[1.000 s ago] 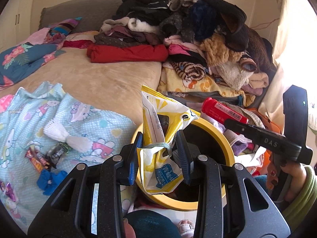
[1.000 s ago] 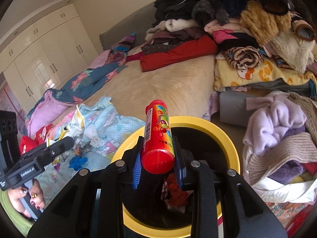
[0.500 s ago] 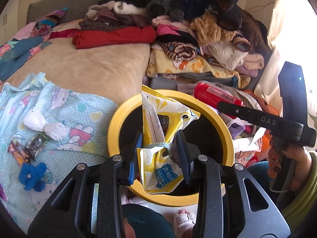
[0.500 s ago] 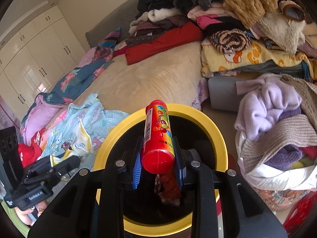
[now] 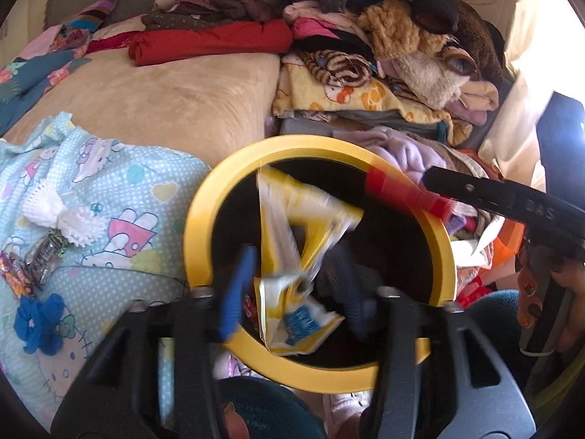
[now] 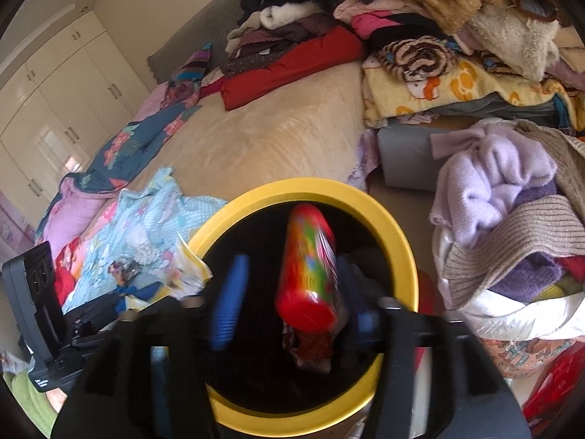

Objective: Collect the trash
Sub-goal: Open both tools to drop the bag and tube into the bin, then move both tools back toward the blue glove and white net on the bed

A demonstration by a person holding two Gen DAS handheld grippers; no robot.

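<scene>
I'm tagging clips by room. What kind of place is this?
Most likely a bedroom at home: a bed piled with folded clothes, built-in wardrobes along the wall, and a yellow-rimmed bin beside the bed.

- The left gripper (image 5: 292, 278) has its jaws spread apart over the yellow-rimmed bin (image 5: 199, 226).
- A yellow-and-white snack wrapper (image 5: 292, 241), blurred, sits between them without clear contact.
- The right gripper (image 5: 431, 186) shows a blurred red tube (image 5: 398, 192) at the bin's far rim.
- 1 white bow (image 5: 60, 217) lies on the bed's blue blanket (image 5: 120, 183).
</scene>
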